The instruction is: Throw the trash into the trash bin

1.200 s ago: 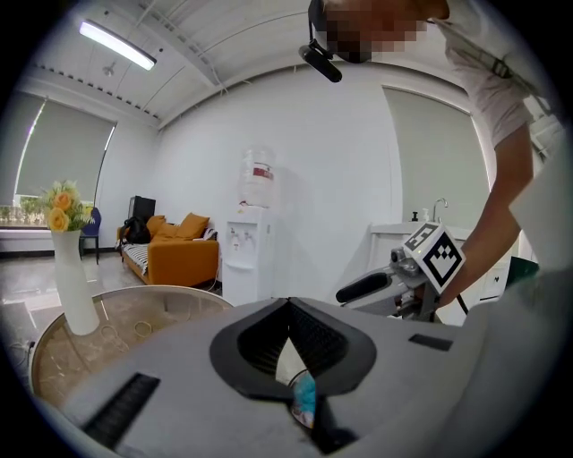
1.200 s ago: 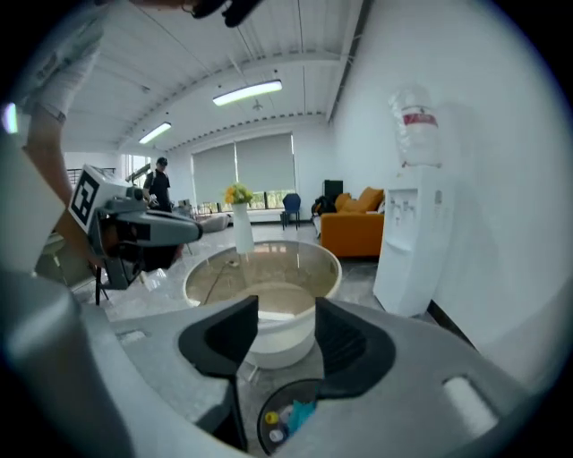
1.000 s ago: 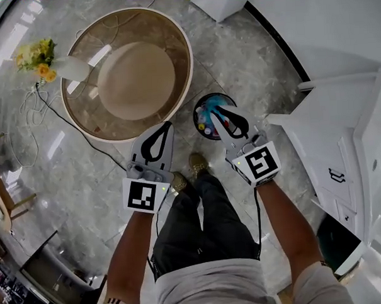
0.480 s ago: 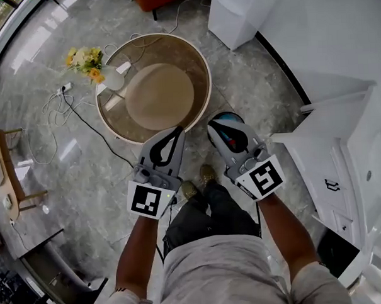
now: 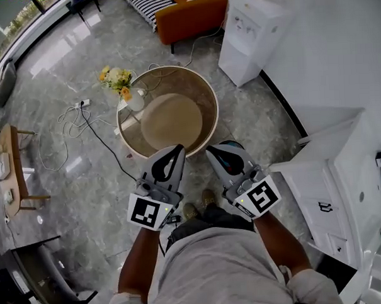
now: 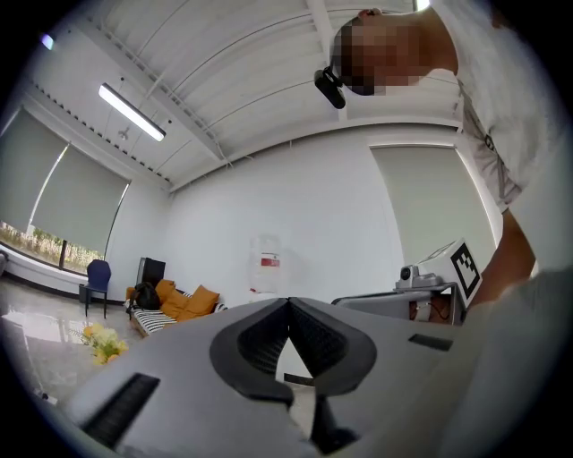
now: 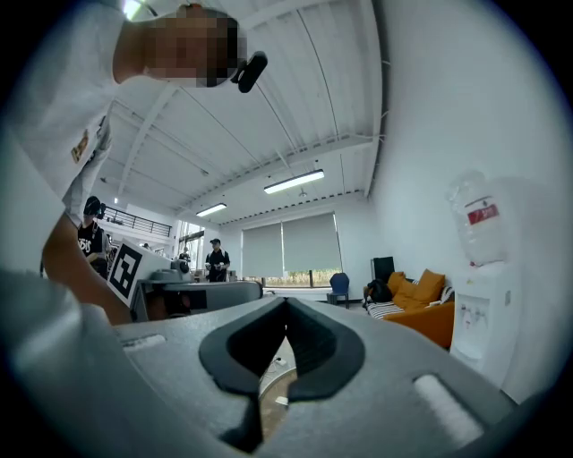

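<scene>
The trash bin (image 5: 235,144) is a small dark round bin on the floor by my feet, with colourful bits inside, mostly hidden behind my right gripper (image 5: 209,150). That gripper is held high above it, shut, with nothing between its jaws. My left gripper (image 5: 179,147) is level beside it, over the near rim of the round table, also shut and empty. In the left gripper view the left gripper (image 6: 287,301) points across the room with its tips meeting. In the right gripper view the right gripper (image 7: 286,301) does the same. No trash shows in either one.
A round glass-rimmed table (image 5: 204,94) stands ahead, with a vase of flowers (image 5: 119,79) on its far left edge. Cables (image 5: 69,116) trail on the marble floor. A white water dispenser (image 5: 248,32), an orange sofa (image 5: 191,16) and a white cabinet (image 5: 342,167) ring the space.
Both grippers have risen well above the floor and the bin. The head view has lifted, and the sofa and water dispenser have come into sight.
</scene>
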Available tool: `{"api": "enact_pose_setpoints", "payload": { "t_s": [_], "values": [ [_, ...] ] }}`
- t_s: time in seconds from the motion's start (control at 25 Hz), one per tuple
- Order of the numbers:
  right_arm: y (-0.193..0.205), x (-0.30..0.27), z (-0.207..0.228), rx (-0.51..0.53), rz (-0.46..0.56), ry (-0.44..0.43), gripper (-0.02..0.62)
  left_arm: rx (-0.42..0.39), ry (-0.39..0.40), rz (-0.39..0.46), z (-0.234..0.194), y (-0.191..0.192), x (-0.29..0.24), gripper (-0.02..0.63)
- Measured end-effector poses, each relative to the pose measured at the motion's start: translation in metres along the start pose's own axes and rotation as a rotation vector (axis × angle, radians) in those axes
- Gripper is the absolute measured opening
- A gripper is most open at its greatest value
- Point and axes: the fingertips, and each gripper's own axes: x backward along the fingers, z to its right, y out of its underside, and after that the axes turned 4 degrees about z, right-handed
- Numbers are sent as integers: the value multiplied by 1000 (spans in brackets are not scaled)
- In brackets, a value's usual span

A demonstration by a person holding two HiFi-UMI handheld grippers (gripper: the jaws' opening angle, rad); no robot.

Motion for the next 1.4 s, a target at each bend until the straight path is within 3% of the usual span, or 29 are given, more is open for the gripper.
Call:
{"api": "enact_pose_setpoints", "payload": {
  "t_s": [0.48, 1.4],
  "values": [
    [-39, 4, -22, 16, 46, -59, 0, -43, 11, 27, 26, -35, 15, 0],
    [-38, 15, -20, 36, 20, -63, 0, -27, -17, 34, 25, -38, 18, 0]
  ]
}}
